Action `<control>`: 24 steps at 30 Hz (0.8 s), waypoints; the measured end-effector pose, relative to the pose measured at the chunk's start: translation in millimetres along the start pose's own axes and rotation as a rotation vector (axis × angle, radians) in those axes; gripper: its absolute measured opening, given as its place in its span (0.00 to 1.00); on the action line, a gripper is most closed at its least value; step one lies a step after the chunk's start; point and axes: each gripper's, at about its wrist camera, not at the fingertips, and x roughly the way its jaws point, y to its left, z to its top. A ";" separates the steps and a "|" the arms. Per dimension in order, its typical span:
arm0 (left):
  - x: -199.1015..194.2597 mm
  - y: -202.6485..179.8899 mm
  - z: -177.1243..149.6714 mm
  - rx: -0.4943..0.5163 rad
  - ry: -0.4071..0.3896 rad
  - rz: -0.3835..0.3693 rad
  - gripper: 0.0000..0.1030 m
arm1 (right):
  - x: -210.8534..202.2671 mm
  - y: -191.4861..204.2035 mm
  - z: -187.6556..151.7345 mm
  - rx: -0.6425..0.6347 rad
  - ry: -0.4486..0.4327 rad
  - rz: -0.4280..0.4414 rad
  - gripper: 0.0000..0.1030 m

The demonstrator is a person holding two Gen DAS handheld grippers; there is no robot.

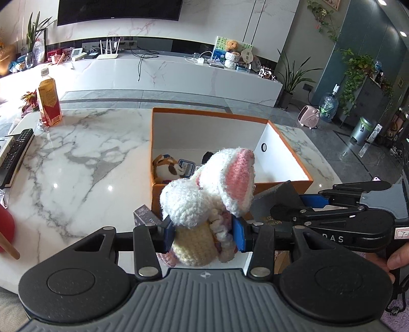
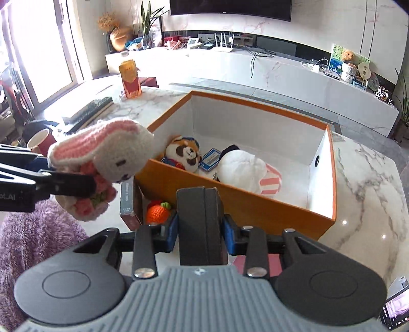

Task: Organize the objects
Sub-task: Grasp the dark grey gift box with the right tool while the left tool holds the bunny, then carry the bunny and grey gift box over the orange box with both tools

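While left gripper point(image 1: 204, 236) clamps the white-and-pink crocheted rabbit point(image 1: 212, 189) and right gripper point(image 2: 199, 228) pinches a dark flat wallet-like case point(image 2: 200, 224), both hover beside the orange cardboard box point(image 2: 255, 214), likely awaiting drop-in.

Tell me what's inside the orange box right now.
Inside the orange box: a shiba plush, a blue card and a white plush with a pink-striped part. Whatever lies under them, or against the near wall, is hidden.

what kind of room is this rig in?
Most likely a home living room: a wall-mounted TV above a long marble media console with a router, houseplants, and a marble table holding a remote.
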 end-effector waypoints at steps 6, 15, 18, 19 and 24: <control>12.0 -15.5 25.7 0.007 -0.027 -0.052 0.51 | -34.7 -26.6 15.9 0.090 -0.104 -0.001 0.37; 60.4 -24.3 69.6 -0.088 -0.024 -0.139 0.51 | -41.3 -78.3 41.6 0.283 -0.199 -0.051 0.37; 80.7 -32.5 78.6 -0.101 -0.013 -0.142 0.51 | -33.5 -90.5 47.4 0.323 -0.211 -0.067 0.37; 88.6 -34.2 80.1 -0.109 -0.004 -0.144 0.51 | -30.2 -94.2 49.0 0.337 -0.213 -0.072 0.37; 132.7 -37.9 79.9 -0.168 0.065 -0.132 0.51 | -13.6 -109.7 53.7 0.391 -0.210 -0.079 0.37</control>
